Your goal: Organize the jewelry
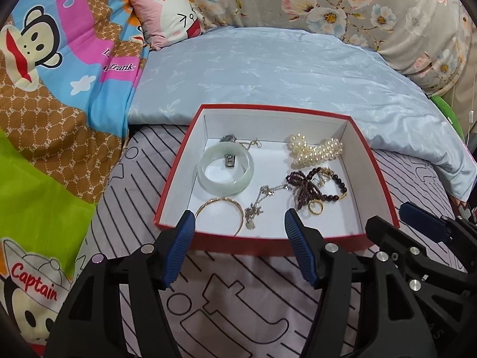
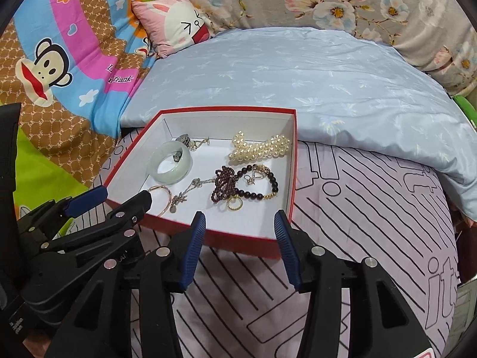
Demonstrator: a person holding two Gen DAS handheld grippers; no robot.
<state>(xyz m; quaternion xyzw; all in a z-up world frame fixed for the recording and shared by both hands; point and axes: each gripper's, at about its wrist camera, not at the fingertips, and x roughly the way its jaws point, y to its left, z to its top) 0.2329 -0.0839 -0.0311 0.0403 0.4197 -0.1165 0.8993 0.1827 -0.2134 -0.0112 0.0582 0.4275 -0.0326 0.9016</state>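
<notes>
My left gripper (image 1: 238,220) half open, empty, hovering at near rim of red cardboard box with white lining (image 1: 176,179), on bed. Thin gold wire bangle (image 1: 222,213) at 11 o'clock, just beyond tips, lying flat. My right gripper (image 2: 240,223) likewise spread, empty; bangle at its 10 o'clock, farther. Judgement: left nearer.

The red box (image 1: 190,137) lies open-topped on the bed sheet (image 1: 238,298), so entry from above is free. Inside, white floor is bare along the near wall at 6 o'clock and in the middle. The jade bangle (image 1: 225,168) blocks 10 o'clock, the pearl strand (image 1: 316,149) 1 o'clock, the dark bead bracelet (image 1: 316,188) 3 o'clock. The folded blue quilt (image 1: 268,71) crowds the far wall. The left claw (image 1: 238,223) and right claw (image 2: 240,223) stand close together at the near wall, leaving little room between them.
</notes>
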